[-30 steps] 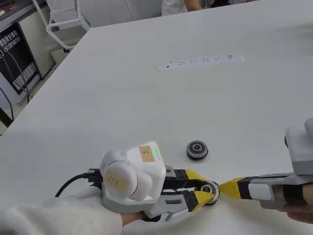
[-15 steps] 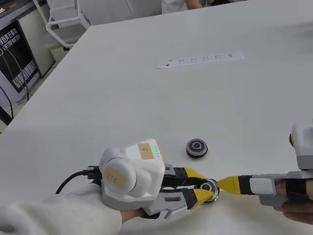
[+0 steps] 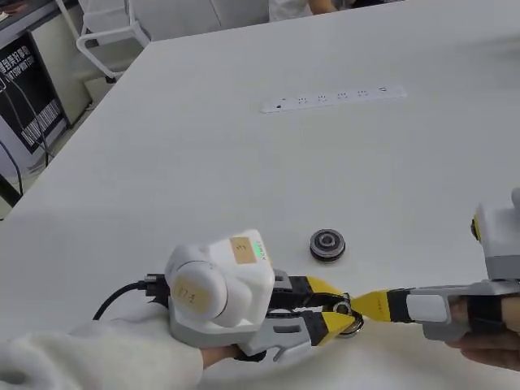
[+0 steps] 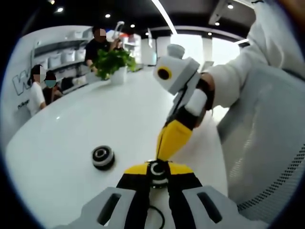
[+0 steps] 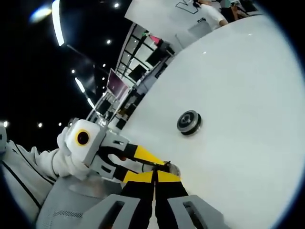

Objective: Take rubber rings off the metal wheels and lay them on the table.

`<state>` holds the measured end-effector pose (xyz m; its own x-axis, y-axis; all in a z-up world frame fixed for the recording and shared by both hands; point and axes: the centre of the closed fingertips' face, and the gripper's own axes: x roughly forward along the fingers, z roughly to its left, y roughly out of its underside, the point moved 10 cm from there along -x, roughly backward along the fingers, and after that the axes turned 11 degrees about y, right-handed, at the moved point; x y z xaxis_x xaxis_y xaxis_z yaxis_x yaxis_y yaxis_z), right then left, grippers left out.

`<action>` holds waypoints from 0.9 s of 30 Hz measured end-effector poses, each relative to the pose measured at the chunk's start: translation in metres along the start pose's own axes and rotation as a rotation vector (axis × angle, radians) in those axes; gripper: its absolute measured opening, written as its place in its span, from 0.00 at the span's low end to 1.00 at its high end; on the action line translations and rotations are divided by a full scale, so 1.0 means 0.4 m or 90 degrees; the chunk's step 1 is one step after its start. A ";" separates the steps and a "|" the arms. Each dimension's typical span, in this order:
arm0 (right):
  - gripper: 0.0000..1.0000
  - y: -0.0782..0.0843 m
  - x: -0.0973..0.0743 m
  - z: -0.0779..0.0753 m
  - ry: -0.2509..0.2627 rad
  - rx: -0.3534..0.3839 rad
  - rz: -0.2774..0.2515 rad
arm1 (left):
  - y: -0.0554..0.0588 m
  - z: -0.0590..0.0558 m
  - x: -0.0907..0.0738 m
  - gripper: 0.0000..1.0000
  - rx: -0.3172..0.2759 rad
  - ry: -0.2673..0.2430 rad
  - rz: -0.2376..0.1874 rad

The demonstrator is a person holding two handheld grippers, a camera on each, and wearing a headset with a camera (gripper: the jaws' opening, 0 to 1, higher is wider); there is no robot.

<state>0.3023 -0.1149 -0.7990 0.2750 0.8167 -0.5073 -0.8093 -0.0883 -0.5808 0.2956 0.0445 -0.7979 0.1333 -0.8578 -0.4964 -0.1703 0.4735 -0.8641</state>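
Note:
A small metal wheel (image 3: 350, 310) with a black rubber ring sits low over the white table (image 3: 203, 162), near its front edge, and my left gripper (image 3: 345, 314) is shut on it. The left gripper view has this wheel (image 4: 157, 168) between my yellow fingers (image 4: 136, 170). My right gripper (image 3: 364, 306) comes in from the right, jaws shut together, its yellow tip touching the wheel's rim. From the right gripper view, its joined tips (image 5: 155, 174) meet the held wheel (image 5: 171, 168). A second ringed wheel (image 3: 327, 244) lies flat on the table just beyond.
A white power strip (image 3: 333, 99) lies further back on the table. Beyond the table's left edge stand a white chair (image 3: 106, 36) and a black cabinet (image 3: 24, 97). A potted plant (image 4: 112, 62) and people stand at the table's far end.
My right gripper has slid left until its shut tip meets the wheel held in my left gripper. The left gripper and the second wheel have stayed put.

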 end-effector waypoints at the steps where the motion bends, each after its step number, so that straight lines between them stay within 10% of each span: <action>1: 0.00 -0.001 0.002 0.002 0.001 -0.006 0.002 | 0.000 0.000 0.000 0.13 0.000 0.000 0.000; 27: 0.00 -0.001 -0.018 -0.016 0.029 0.001 -0.008 | -0.036 -0.002 -0.029 0.20 0.022 0.005 0.040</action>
<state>0.3042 -0.1243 -0.7992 0.3088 0.7912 -0.5279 -0.8065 -0.0765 -0.5863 0.2958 0.0476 -0.7794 0.1157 -0.8277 -0.5491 -0.1438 0.5330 -0.8338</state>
